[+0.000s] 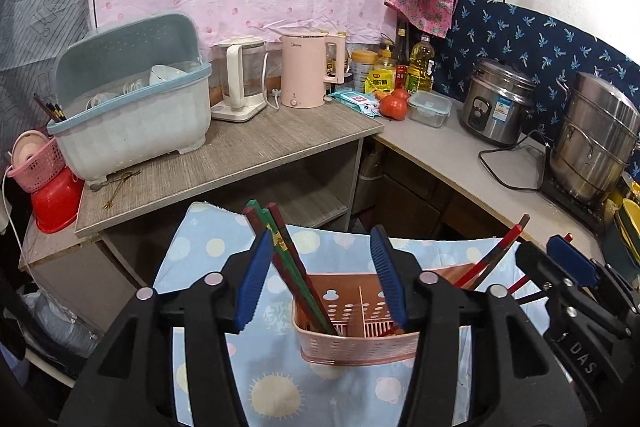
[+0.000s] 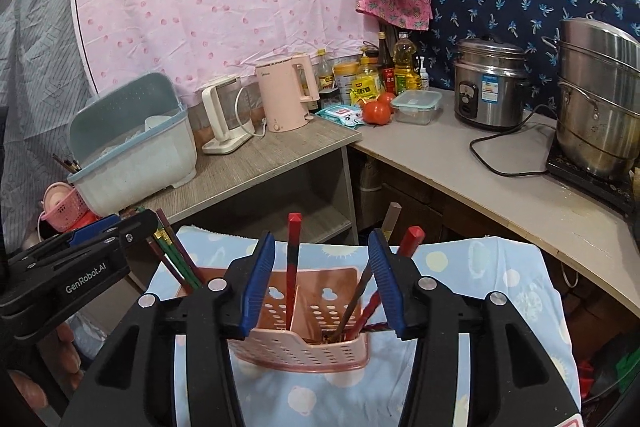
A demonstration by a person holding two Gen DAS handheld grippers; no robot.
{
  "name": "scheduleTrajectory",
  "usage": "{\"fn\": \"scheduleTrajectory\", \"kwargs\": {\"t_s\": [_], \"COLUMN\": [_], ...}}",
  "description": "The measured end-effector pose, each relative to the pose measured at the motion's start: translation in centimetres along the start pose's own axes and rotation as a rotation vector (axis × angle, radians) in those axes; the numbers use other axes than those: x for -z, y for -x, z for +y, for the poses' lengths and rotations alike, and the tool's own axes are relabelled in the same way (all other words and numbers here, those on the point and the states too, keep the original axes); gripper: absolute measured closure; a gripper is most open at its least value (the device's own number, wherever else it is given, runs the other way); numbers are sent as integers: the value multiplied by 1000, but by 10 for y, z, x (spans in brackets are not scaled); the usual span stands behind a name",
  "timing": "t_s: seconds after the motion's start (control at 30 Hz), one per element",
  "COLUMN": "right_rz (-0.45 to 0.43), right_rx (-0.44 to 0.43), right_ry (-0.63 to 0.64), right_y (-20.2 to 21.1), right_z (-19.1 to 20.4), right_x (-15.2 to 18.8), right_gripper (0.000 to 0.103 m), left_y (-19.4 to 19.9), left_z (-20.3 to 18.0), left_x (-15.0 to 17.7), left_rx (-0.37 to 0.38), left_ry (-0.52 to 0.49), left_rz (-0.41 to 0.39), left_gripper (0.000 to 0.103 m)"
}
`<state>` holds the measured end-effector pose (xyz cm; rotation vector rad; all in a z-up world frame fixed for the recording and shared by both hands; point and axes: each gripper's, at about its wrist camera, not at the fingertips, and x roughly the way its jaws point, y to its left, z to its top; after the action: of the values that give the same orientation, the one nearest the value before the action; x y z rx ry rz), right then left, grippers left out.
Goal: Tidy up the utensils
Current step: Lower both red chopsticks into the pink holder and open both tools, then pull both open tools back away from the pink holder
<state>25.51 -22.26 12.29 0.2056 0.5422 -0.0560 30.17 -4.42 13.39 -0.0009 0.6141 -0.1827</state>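
Both the left gripper (image 1: 322, 279) and right gripper (image 2: 322, 281) hold their jaws open, gripping nothing. The chopsticks (image 1: 298, 267) stand in the pink basket (image 2: 304, 351) at 6 o'clock on the blue cloth (image 1: 208, 255). They look light, stiff and slippery; best pinched near the upper ends.

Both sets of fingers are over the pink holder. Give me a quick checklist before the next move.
1. Left gripper open, nothing pinched: ok.
2. Right gripper open, nothing pinched: ok.
3. Pink holder upright on the blue cloth: ok.
4. Chopsticks standing in the holder's left compartment: ok.
5. Red chopsticks clear of the right fingers: cannot tell.
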Motion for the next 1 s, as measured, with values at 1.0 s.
{"fn": "scheduleTrajectory", "kwargs": {"t_s": [1.0], "right_rz": [84], "right_rx": [23], "right_ry": [10], "right_y": [69], "right_z": [7], "right_x": [88], "right_gripper": [29], "left_y": [50], "left_z": [-5], "left_x": [91], "left_rx": [6], "left_ry": [8], "left_rz": [97], "left_gripper": [33]}}
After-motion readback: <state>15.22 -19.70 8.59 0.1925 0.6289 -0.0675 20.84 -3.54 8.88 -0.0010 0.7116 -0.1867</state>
